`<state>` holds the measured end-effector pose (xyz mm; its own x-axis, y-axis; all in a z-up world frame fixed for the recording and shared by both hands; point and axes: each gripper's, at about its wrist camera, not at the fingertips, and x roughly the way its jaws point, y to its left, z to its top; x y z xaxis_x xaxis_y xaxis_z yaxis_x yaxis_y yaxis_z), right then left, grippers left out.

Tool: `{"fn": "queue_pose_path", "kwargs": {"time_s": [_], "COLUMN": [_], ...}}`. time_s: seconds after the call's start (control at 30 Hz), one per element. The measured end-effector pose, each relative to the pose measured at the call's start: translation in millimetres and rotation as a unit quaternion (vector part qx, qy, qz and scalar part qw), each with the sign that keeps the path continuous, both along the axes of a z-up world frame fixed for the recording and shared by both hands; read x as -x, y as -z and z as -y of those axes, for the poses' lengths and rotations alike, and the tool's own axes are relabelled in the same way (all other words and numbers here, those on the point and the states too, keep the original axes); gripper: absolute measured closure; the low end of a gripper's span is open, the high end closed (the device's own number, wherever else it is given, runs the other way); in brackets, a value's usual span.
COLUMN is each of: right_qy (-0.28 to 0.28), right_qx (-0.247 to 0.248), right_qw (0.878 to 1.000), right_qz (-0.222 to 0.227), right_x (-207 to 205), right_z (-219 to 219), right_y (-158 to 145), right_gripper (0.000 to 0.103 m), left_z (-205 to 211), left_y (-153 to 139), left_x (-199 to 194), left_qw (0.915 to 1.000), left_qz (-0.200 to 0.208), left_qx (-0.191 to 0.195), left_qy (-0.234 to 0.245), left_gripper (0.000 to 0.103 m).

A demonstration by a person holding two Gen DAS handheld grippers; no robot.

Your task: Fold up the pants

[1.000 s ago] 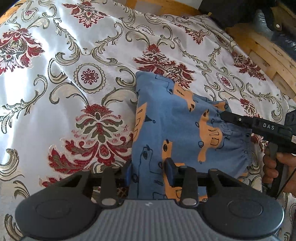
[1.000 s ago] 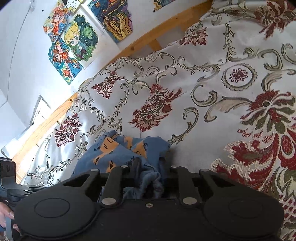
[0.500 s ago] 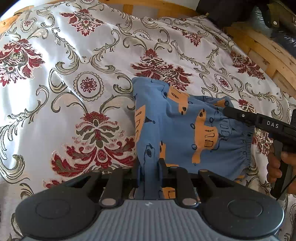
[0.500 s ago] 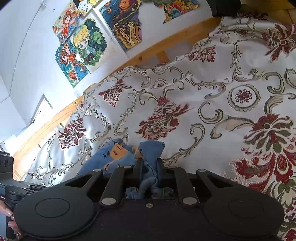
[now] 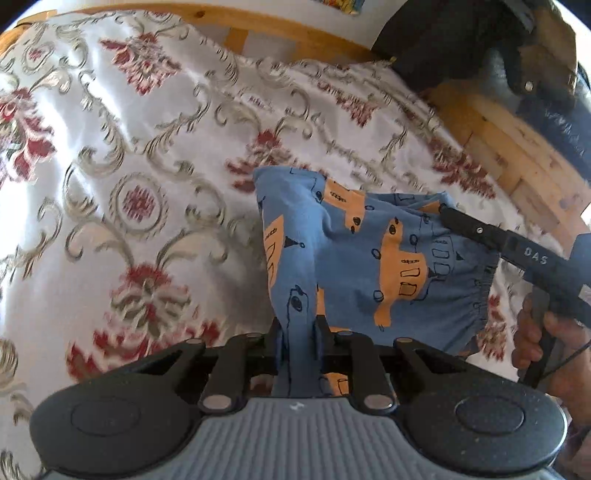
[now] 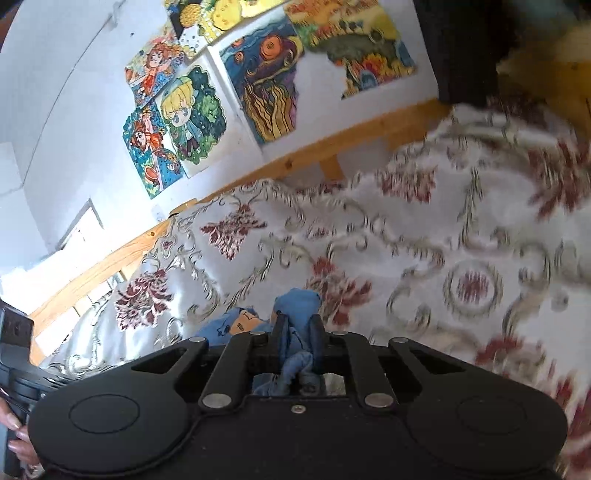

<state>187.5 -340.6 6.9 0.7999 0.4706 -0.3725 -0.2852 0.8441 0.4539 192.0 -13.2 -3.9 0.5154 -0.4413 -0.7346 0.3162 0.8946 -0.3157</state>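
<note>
Pinching blue pants [image 5: 354, 258], both hand-held grippers [image 5: 298, 338] [image 6: 297, 339] hide their gripped folds.

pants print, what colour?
Blue pants with orange vehicle shapes outlined in black; clearest in the left wrist view.

Pants [image 5: 354, 258] on the bedspread [image 5: 122, 155], right of centre in the left wrist view — left gripper [image 5: 298, 334] at their near edge, right gripper [image 5: 443, 214] at the far right corner. Wooden frame [image 5: 288, 27] behind; 6 or so drawings [image 6: 192, 122] on the wall [image 6: 66, 110] beyond.
</note>
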Motion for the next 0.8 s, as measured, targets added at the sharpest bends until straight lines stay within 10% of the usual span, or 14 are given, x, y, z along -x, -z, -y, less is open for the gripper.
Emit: {"fn": "queue_pose_path", "kwargs": {"time_s": [0.33,0.8], "right_qy": [-0.046,-0.046], "right_qx": [0.057,0.081], "right_qw": [0.997,0.993], "right_qz": [0.008,-0.068], "right_x": [-94.4,-118.4], "right_z": [1.8,0.9], "right_y": [-32.1,52.1], "right_gripper": [0.091,0.091], "left_z": [-2.2,-19.5], "left_y": [-12.1,64.2], "left_x": [-54.4,-77.0], "left_qw": [0.9975,0.9983], "left_qz": [0.029,0.002], "left_qx": [0.051,0.055], "left_qy": [-0.038,-0.018], "left_gripper": [0.086,0.074]}}
